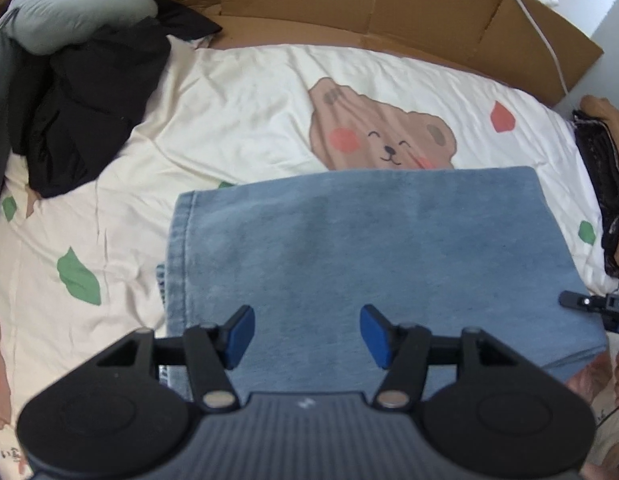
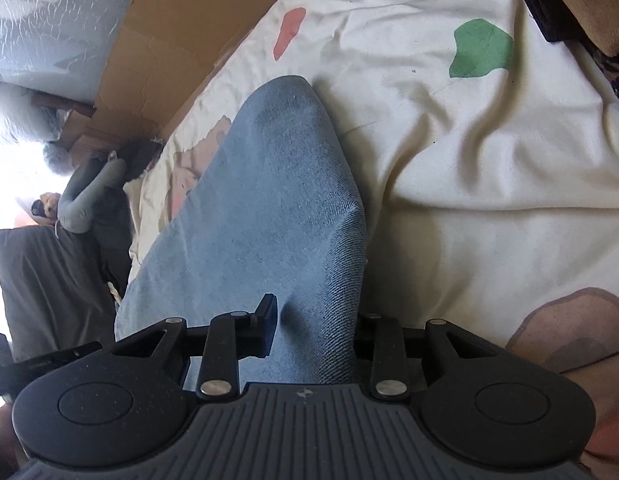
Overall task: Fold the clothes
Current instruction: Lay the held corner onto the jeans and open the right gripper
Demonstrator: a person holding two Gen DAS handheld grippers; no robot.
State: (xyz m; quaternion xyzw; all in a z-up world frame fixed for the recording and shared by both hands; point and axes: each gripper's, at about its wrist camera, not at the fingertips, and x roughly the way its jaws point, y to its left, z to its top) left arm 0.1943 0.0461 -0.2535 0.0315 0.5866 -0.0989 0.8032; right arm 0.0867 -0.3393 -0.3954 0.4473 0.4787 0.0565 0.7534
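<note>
While the left gripper [image 1: 307, 336] points steeply down over the folded, faded-blue denim garment [image 1: 373, 256], its two blue-padded fingers [image 1: 239, 334] stand spread apart with only flat denim beneath them and nothing pinched between them. The garment lies on a cream bedsheet printed with a brown bear and green and coral leaves [image 1: 237, 104], its far edge straight across the bear's chin and a stitched hem running down its left side. In the same view, the tip of the right gripper [image 1: 593, 304] shows at the garment's right edge.

From the right wrist camera, the right gripper [image 2: 313, 320] slants down at a gentler angle and pinches a raised ridge of the denim [image 2: 269, 208]: the left finger [image 2: 267, 326] presses into the cloth, while the other finger is hidden behind the fold. The fabric rises from the jaws into a peaked hump above the sheet [image 2: 489, 152].

A heap of black clothing [image 1: 89, 108] and a grey stuffed toy [image 1: 69, 16] lie at the sheet's far left, brown corrugated cardboard [image 1: 389, 4] stands behind, and a stack of dark and tan folded clothes [image 1: 601, 184] sits at the right.
</note>
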